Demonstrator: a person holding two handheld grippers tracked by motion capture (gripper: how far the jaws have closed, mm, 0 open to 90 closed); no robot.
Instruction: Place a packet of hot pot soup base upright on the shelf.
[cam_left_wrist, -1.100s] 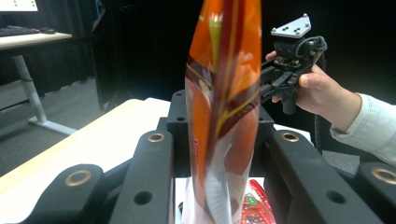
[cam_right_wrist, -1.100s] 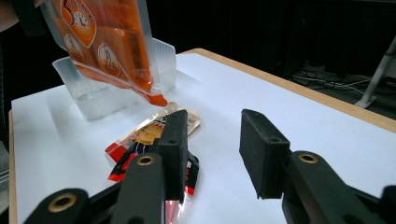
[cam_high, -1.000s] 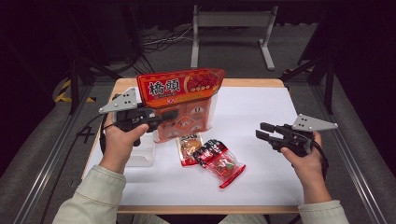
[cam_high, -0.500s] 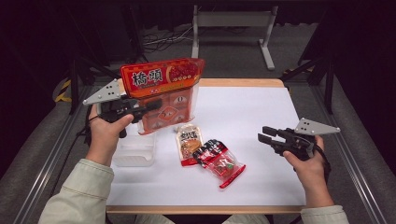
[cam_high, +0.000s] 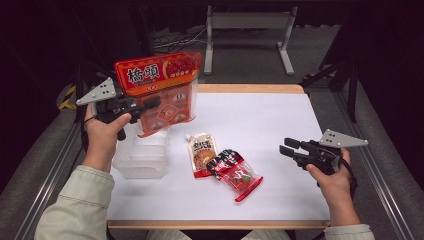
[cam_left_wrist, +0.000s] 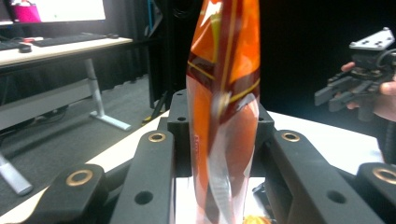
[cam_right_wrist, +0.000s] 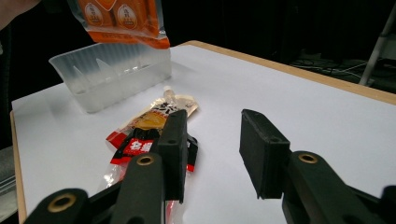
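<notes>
My left gripper (cam_high: 150, 104) is shut on a large orange snack bag (cam_high: 160, 90) with a red header, held upright in the air over the table's left side. In the left gripper view the bag (cam_left_wrist: 224, 107) stands edge-on between the black jaws. A clear plastic tray (cam_high: 142, 155) lies below it. A beige spouted pouch (cam_high: 202, 152) and a red-and-black packet (cam_high: 235, 172) lie mid-table. My right gripper (cam_high: 287, 146) hovers open at the right, nothing between its fingers (cam_right_wrist: 175, 140); the packet (cam_right_wrist: 140, 144) and pouch (cam_right_wrist: 163, 112) lie beyond them.
A white sheet (cam_high: 260, 125) covers the wooden table. The right gripper (cam_left_wrist: 359, 79) and its hand appear far off in the left gripper view. A metal stand (cam_high: 247, 30) is behind the table. A desk with a keyboard (cam_left_wrist: 60, 42) is off to the side.
My left gripper has carried the orange bag leftward and a little higher, away from the pouches and over the clear tray. The right gripper has barely moved.
</notes>
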